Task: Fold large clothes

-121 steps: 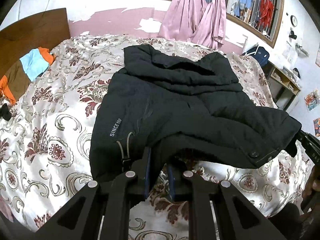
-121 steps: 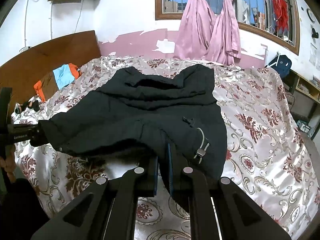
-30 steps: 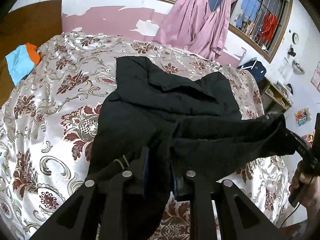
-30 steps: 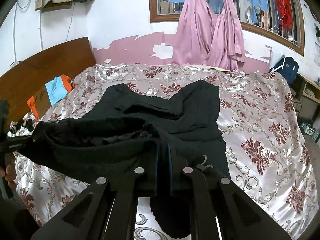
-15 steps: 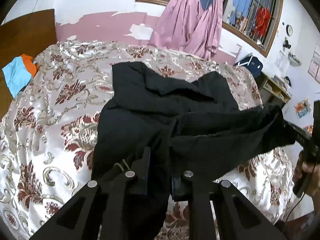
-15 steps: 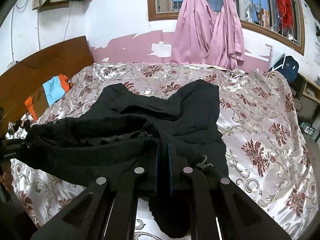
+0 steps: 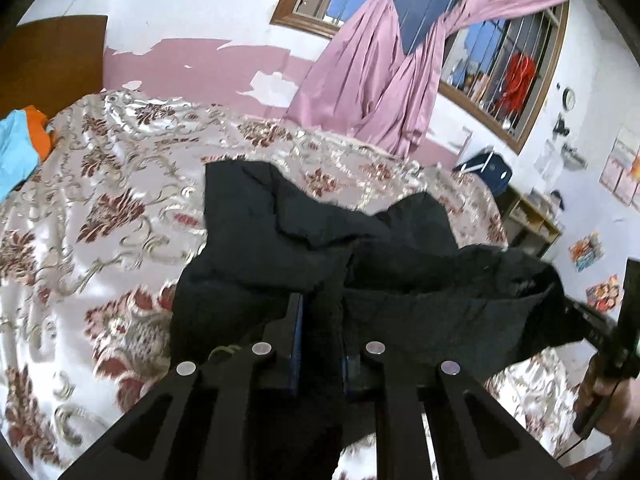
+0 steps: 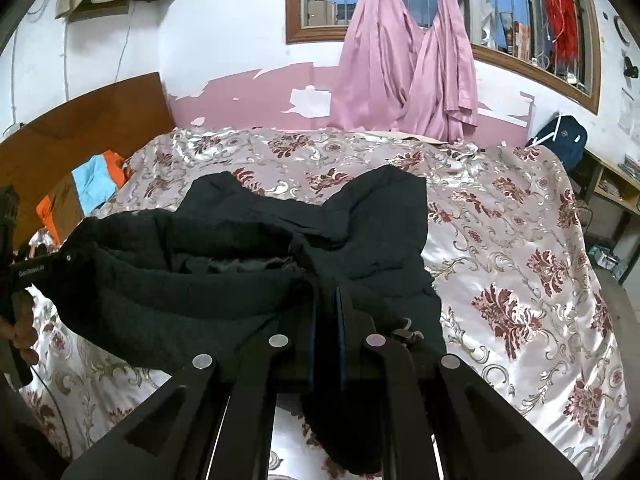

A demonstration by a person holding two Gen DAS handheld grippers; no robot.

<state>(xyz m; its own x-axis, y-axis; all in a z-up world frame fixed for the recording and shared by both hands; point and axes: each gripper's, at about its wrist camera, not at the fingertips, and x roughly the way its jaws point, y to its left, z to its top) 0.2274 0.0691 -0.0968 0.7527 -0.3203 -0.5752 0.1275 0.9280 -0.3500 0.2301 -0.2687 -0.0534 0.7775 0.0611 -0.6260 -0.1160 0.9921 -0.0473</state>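
Your left gripper [image 7: 320,332] and right gripper [image 8: 326,320] each pinch the hem of the black quilted jacket [image 7: 280,232], lifted above the floral satin bedspread [image 8: 500,240].

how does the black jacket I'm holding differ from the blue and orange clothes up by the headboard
The black jacket is one dark garment; the blue and orange clothes are bright and multicoloured. The jacket spreads over the middle of the bed and looks far larger; the clothes sit in a small heap at the headboard. The jacket's near edge is lifted, pinched by the left gripper and right gripper; the clothes lie untouched.
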